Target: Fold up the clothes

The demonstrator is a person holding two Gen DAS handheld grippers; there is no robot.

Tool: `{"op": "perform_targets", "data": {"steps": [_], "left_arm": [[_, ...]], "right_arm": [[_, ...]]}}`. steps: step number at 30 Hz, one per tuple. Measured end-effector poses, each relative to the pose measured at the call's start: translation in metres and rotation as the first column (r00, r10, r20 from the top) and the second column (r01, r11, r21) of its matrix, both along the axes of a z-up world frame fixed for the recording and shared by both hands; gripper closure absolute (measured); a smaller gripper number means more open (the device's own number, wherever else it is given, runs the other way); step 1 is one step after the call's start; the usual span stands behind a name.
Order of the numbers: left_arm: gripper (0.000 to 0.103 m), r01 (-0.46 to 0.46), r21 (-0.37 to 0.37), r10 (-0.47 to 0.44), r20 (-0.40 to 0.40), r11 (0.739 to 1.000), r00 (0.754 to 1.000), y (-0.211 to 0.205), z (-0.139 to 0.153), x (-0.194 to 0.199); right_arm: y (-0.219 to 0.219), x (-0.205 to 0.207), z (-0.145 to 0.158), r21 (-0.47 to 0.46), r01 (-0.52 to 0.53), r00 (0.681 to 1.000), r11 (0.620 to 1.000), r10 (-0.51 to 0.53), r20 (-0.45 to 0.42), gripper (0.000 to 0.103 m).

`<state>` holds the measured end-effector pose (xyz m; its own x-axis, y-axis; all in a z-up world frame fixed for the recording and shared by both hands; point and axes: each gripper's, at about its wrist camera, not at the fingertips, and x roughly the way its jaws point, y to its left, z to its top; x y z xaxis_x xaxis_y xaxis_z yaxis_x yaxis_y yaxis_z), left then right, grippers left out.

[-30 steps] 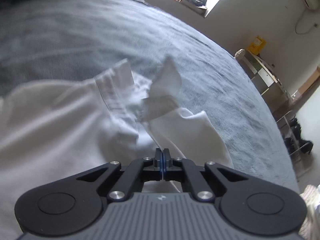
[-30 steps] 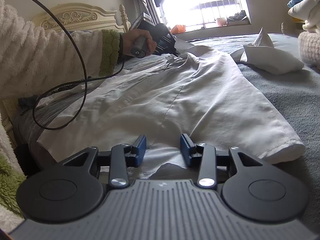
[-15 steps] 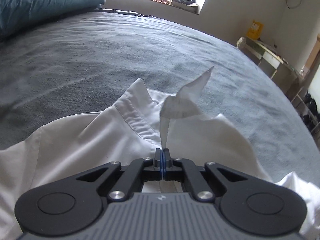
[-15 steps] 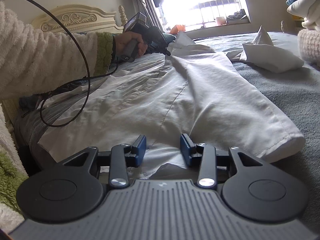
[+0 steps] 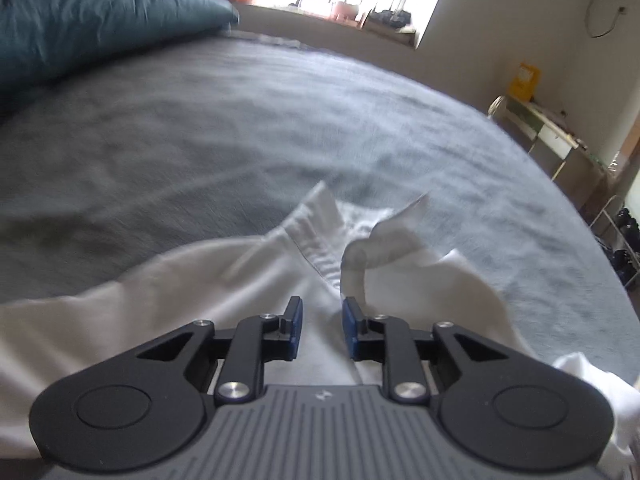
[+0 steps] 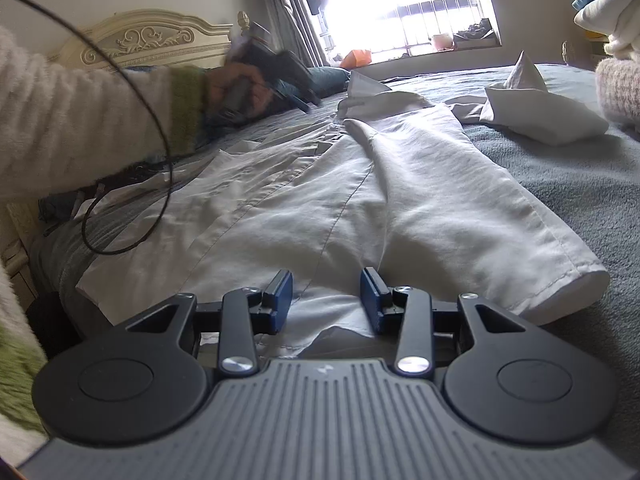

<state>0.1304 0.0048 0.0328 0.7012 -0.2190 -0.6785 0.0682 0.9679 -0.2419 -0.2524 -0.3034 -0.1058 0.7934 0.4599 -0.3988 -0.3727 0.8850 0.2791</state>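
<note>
A white shirt (image 6: 320,200) lies spread along the grey bed, its hem near me and its collar (image 6: 364,88) at the far end. My left gripper (image 5: 322,328) is open just above the collar area (image 5: 320,236), holding nothing; it also shows in the right wrist view (image 6: 280,80), held in a hand. My right gripper (image 6: 326,300) is open and empty over the shirt's hem, with cloth between and below its jaws. One sleeve end (image 6: 576,284) lies to the right.
The grey blanket (image 5: 240,120) covers the bed. A teal pillow (image 5: 80,20) lies at the far left. A folded white cloth (image 6: 544,108) sits on the bed at the right, beside stacked clothes (image 6: 612,12). A black cable (image 6: 132,184) hangs across the left.
My left gripper was shut on the collar and lifting it; now it has opened and let go, and the collar has dropped back to the bed. The right gripper has not moved.
</note>
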Motion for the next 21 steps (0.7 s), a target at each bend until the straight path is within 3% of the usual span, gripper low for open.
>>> {"op": "perform_targets", "data": {"steps": [4, 7, 9, 12, 16, 21], "left_arm": [[0.063, 0.038, 0.043, -0.041, 0.082, 0.998, 0.996, 0.012, 0.065, -0.069], [0.055, 0.092, 0.075, -0.099, 0.085, 0.993, 0.992, 0.014, 0.096, -0.129], [0.055, 0.135, 0.082, -0.141, 0.073, 0.987, 0.987, 0.013, 0.105, -0.168], [0.055, 0.196, 0.036, -0.197, 0.048, 0.980, 0.979, 0.017, 0.104, -0.223], [0.056, 0.292, -0.086, -0.293, 0.005, 0.953, 0.956, 0.016, 0.060, -0.289], [0.062, 0.353, -0.248, -0.377, -0.055, 0.902, 0.925, -0.003, -0.034, -0.341]], "right_arm": [[0.000, 0.000, 0.001, 0.002, 0.000, 1.000, 1.000, 0.000, 0.000, 0.066], [0.000, 0.000, 0.002, 0.002, -0.001, 1.000, 1.000, 0.001, 0.003, 0.065], [0.002, -0.001, 0.002, -0.012, 0.001, 1.000, 1.000, -0.001, 0.007, 0.065], [0.004, -0.001, 0.002, -0.033, 0.003, 1.000, 0.999, -0.003, 0.012, 0.065], [0.003, 0.000, 0.003, -0.027, 0.005, 1.000, 1.000, -0.005, 0.005, 0.065], [-0.004, 0.003, 0.008, 0.036, 0.018, 0.999, 0.999, -0.017, -0.031, 0.065]]}}
